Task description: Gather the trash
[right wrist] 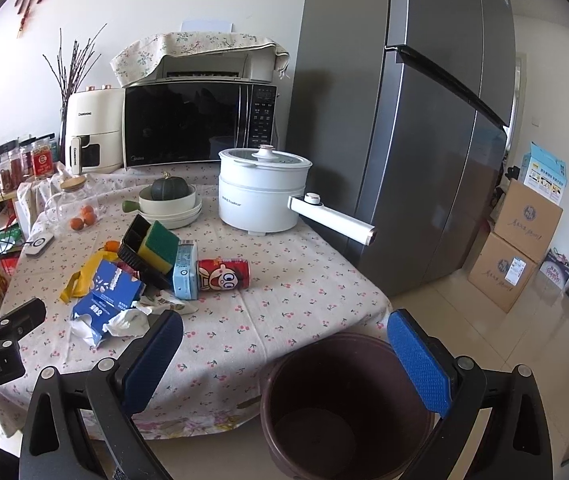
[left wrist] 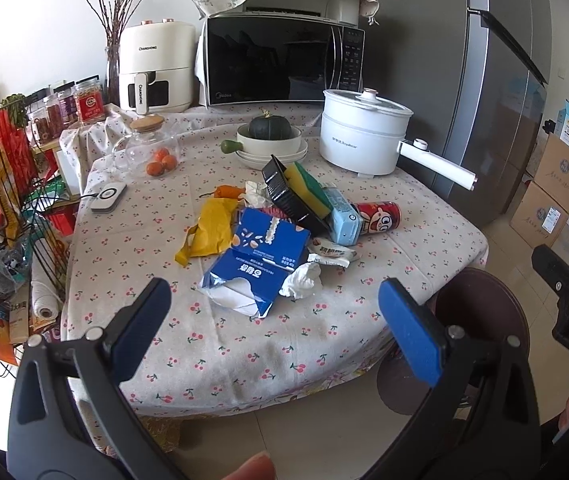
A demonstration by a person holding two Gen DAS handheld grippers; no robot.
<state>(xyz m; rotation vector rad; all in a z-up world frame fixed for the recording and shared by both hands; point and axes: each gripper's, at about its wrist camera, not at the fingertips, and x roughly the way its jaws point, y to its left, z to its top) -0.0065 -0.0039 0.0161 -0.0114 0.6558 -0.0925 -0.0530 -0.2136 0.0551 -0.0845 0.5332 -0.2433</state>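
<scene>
Cloth: cherry-print fabric covers the worktop [left wrist: 268,344], which carries the trash pile near its middle.
Trash pile: a torn blue carton [left wrist: 258,258] lies nearest the front, with a crumpled white tissue [left wrist: 301,280] touching its right edge and a yellow bag [left wrist: 208,230] to its left.
Behind it: a black plastic tray [left wrist: 288,196] stands tilted, a yellow-green sponge [left wrist: 311,188] leaning in it; a light blue box [left wrist: 340,218] and a red can [right wrist: 223,275] lying on its side sit just to the right.
Wrapper: a small printed packet [left wrist: 330,254] lies between the carton and the light blue box; what it held is hard to make out.
Bin: a dark brown bucket [right wrist: 348,404] stands on the floor at the worktop's near right corner, seemingly empty.
Left tongs [left wrist: 274,314]: spread wide, holding nothing, hovering short of the blue carton.
Right tongs [right wrist: 284,344]: spread wide, holding nothing, above the bucket's rim.
Back of worktop: white electric pot [right wrist: 262,192], bowl with a green squash [right wrist: 170,189], microwave [right wrist: 200,124].
</scene>
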